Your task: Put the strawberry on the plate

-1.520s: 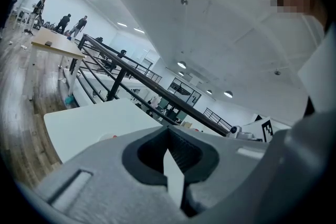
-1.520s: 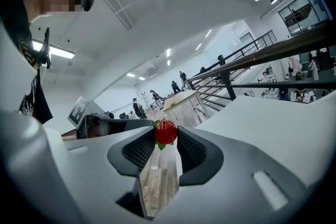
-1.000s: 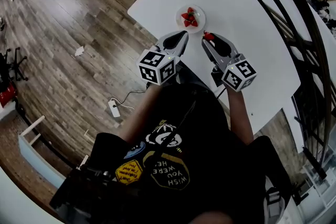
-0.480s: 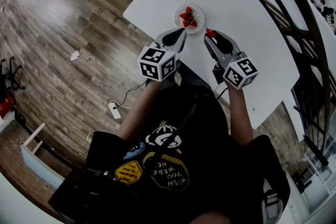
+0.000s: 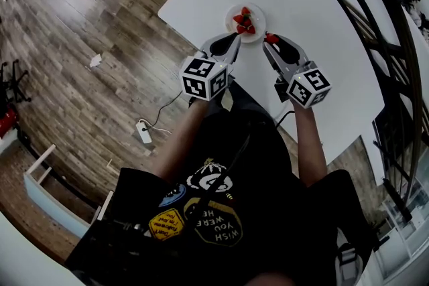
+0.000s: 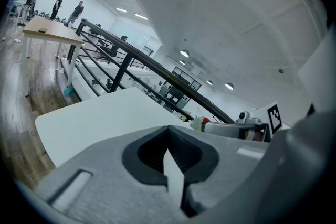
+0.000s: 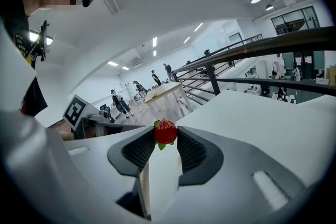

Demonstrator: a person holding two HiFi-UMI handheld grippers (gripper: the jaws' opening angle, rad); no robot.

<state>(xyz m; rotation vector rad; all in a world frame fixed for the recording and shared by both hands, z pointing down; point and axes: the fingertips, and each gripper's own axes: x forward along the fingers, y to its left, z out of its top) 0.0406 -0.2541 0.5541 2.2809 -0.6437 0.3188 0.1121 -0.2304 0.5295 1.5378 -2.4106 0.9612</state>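
We start with the white tabletop (image 5: 315, 3), the one broad surface here, bare apart from a single small plate (image 5: 257, 11) near its near edge. We see two tools, both angled forward and down towards that plate.

The left tool (image 5: 234, 39) has its jaws pressed together with nothing between them, only a sliver of tabletop showing through below the tips. Its tip sits just beside the plate's near rim.

The right tool (image 5: 271, 44) is clamped on one strawberry (image 5: 271, 38), pinched between the pads at the very tips. Its green leaves poke out at the upper edge and underneath.

The next move turns on one relation. In the head view the plate lies just beyond the held strawberry and off to the left, towards the left tool. The berry is near the rim but not yet over it. We judge that the right tool needs a short carry forward and leftward before letting go. The left tool is the nearer to the plate but is empty, so we think it has no part in the placing.

On the plate lies a cluster of strawberries (image 5: 244, 23). We make it three, though they are too small to count surely. With the held one, that is four berries.
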